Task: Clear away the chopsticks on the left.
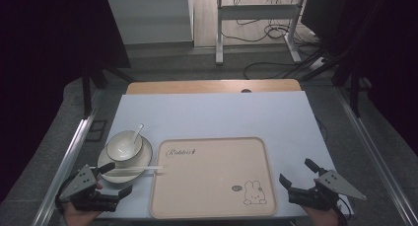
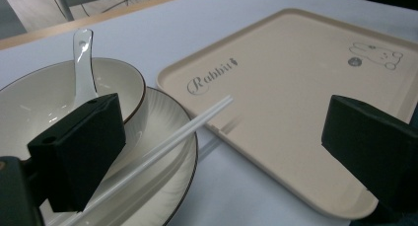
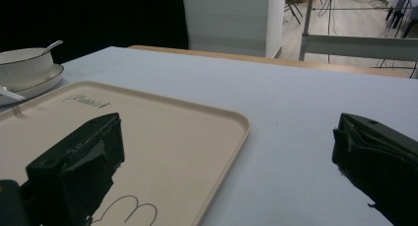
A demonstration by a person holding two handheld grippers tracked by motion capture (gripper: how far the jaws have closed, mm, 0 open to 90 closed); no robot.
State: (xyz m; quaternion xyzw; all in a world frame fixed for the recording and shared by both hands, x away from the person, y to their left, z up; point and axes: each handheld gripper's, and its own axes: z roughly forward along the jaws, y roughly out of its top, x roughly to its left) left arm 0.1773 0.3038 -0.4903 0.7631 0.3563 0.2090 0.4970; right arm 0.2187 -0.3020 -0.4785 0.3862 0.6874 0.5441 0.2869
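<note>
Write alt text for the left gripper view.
The left gripper, its two black jaws wide apart, points at a pair of white chopsticks lying across a white plate, tips reaching toward a beige tray printed with a rabbit. A white bowl with a spoon in it sits on the plate.

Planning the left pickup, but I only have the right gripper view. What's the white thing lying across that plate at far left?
Observer: A pair of white plastic chopsticks lies across the white dark-rimmed plate, tips overhanging the left edge of the beige rectangular tray.
Operator: Where's the left gripper?
Observer: The left gripper sits at the plate's near side by the chopsticks' other end, fingers wide open; I can't tell whether they touch.
Operator: That handle sticking out of the bowl?
Observer: A white ceramic spoon, scoop down inside the white dark-rimmed bowl, which stands on the plate.
</note>
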